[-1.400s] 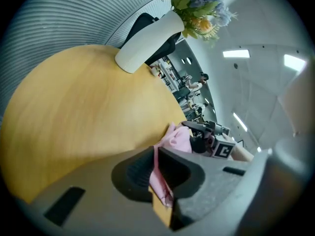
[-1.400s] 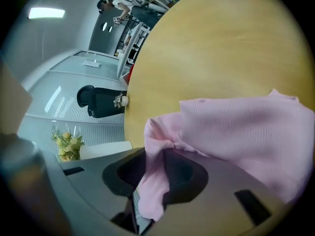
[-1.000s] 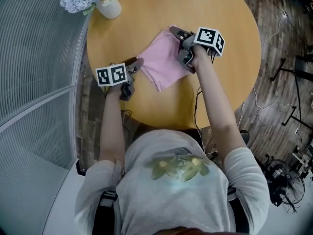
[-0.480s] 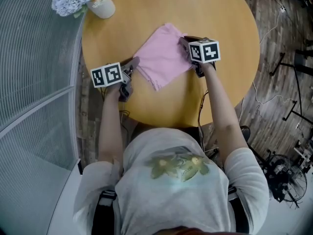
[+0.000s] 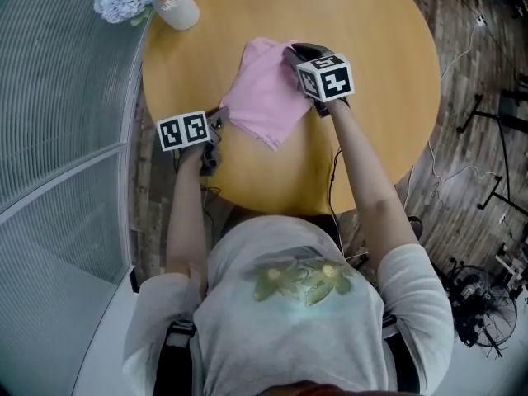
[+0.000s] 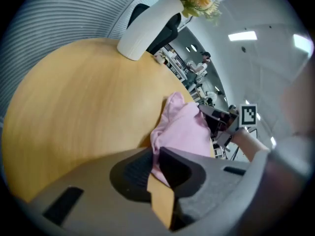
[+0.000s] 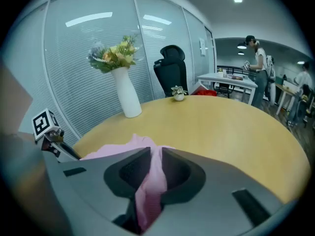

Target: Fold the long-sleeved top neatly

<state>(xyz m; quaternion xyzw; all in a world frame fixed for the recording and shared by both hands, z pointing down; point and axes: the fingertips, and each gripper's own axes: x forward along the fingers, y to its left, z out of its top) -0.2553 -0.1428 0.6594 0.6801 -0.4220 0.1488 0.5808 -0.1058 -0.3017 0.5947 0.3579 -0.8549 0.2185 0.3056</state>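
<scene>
Pink top (image 5: 262, 99) lies in a compact folded bundle on the round wooden table (image 5: 375, 31), on the half nearer the person and toward that view's left.

Left gripper (image 5: 223, 120): jaws have just been closing. In my left gripper view they are clamped on the near edge of the top, with a thin strip of pink cloth pinched between the pads and bare tabletop showing below them. The gripper sits low by the table edge.

Right gripper (image 5: 291, 54): jaws have also just been closing. The right gripper view shows them clenched on a bunched fold of pink cloth that hangs down through the gap. From the head view this grip is at the far right end of the bundle, and the fabric there looks raised and curled over the rest.

The two grippers hold opposite ends, with the top stretched between them.

White vase (image 5: 183, 11) of flowers stands at the table's far left edge, well apart from the top. A black office chair (image 7: 172, 65) stands beyond the table.
</scene>
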